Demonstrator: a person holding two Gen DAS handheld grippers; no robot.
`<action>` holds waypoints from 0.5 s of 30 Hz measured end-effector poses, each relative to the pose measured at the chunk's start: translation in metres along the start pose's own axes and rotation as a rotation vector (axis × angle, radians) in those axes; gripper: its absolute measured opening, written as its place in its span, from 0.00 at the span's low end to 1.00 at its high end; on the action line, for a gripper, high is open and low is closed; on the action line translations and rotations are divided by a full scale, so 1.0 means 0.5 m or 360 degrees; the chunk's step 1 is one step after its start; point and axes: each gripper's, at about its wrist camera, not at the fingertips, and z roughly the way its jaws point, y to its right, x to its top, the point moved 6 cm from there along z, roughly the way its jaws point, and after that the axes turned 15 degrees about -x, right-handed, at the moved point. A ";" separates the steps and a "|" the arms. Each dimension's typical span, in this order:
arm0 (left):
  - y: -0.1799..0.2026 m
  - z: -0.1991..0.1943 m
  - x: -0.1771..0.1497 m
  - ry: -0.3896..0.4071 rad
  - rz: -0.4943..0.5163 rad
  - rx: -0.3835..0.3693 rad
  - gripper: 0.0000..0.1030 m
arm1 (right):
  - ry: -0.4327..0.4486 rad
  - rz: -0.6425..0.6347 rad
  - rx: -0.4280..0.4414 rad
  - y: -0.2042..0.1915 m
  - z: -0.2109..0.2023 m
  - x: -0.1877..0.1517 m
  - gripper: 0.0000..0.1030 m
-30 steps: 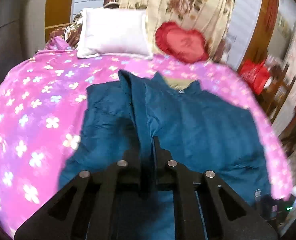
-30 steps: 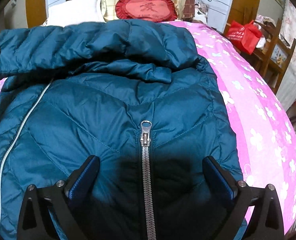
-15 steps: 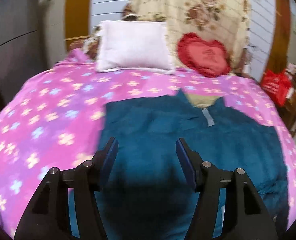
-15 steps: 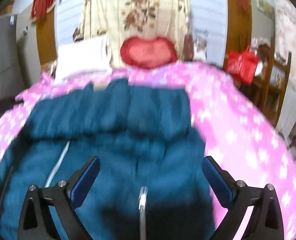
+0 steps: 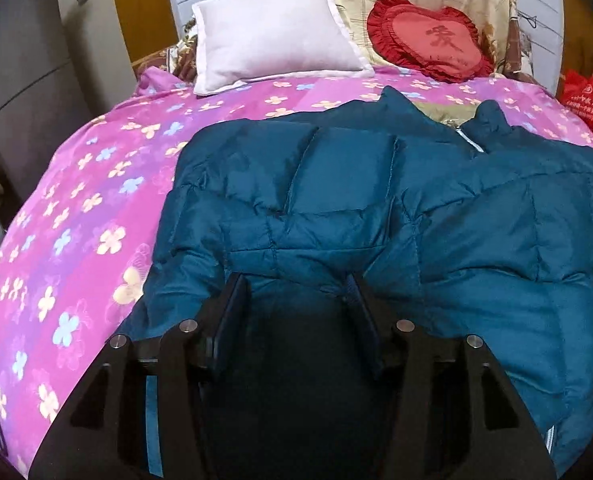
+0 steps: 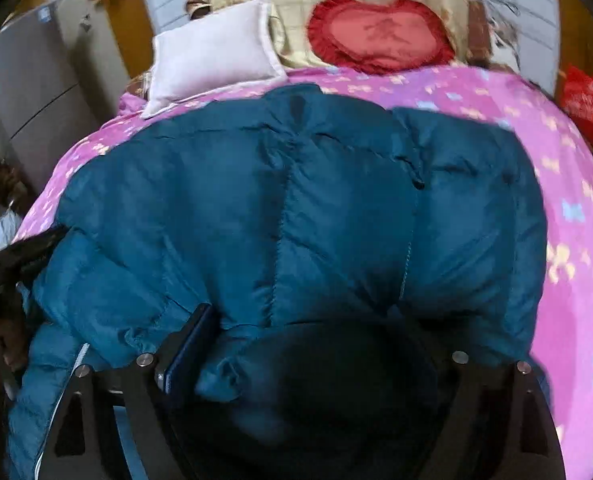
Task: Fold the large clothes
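A teal quilted down jacket (image 5: pixel 376 208) lies spread on the pink flowered bedspread (image 5: pixel 76 208), collar toward the pillows. My left gripper (image 5: pixel 296 300) is open, its jaws astride the near hem of the jacket, which bulges between them. In the right wrist view the same jacket (image 6: pixel 296 200) fills the middle. My right gripper (image 6: pixel 308 344) is open and low on the near edge of the jacket; padding bulges between the jaws and hides the right finger's tip. The left gripper (image 6: pixel 20 256) shows at the left edge there.
A white pillow (image 5: pixel 272 32) and a red heart cushion (image 5: pixel 428 40) lie at the head of the bed against a floral quilt. A red bag (image 5: pixel 588 100) stands off the bed's right side. A grey cabinet (image 5: pixel 20 68) stands at the left.
My left gripper let go of the jacket fold and opened, then dropped to the near hem. My right gripper lifted away, then came down on the jacket's near edge. The sleeve now lies folded over.
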 end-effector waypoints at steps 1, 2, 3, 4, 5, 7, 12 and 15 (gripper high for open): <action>-0.004 -0.002 -0.002 0.0001 -0.0013 -0.0011 0.52 | -0.0034 -0.0023 -0.0017 0.000 0.001 -0.001 0.83; -0.008 0.002 0.002 0.0000 -0.0021 -0.0022 0.52 | -0.0068 -0.0030 -0.0024 -0.002 -0.001 -0.001 0.83; -0.012 0.001 0.002 0.0002 -0.0037 -0.0039 0.52 | -0.0114 -0.0052 -0.0038 -0.005 -0.005 0.002 0.83; -0.013 0.000 0.000 0.0003 -0.0043 -0.0047 0.52 | -0.0139 -0.0079 -0.0062 -0.005 -0.013 0.007 0.82; -0.011 0.000 -0.001 0.0002 -0.0045 -0.0047 0.52 | -0.0149 -0.0101 -0.0090 -0.006 -0.023 0.020 0.82; -0.009 0.001 -0.002 -0.0001 -0.0044 -0.0042 0.52 | -0.0041 -0.0093 -0.0155 0.000 -0.059 0.058 0.81; -0.011 0.006 -0.002 -0.0023 -0.0067 -0.0058 0.53 | 0.0275 0.0256 -0.0148 0.033 -0.117 0.185 0.83; -0.010 0.008 -0.003 -0.0034 -0.0065 -0.0050 0.54 | 0.0041 0.0318 -0.0165 0.030 -0.008 0.197 0.85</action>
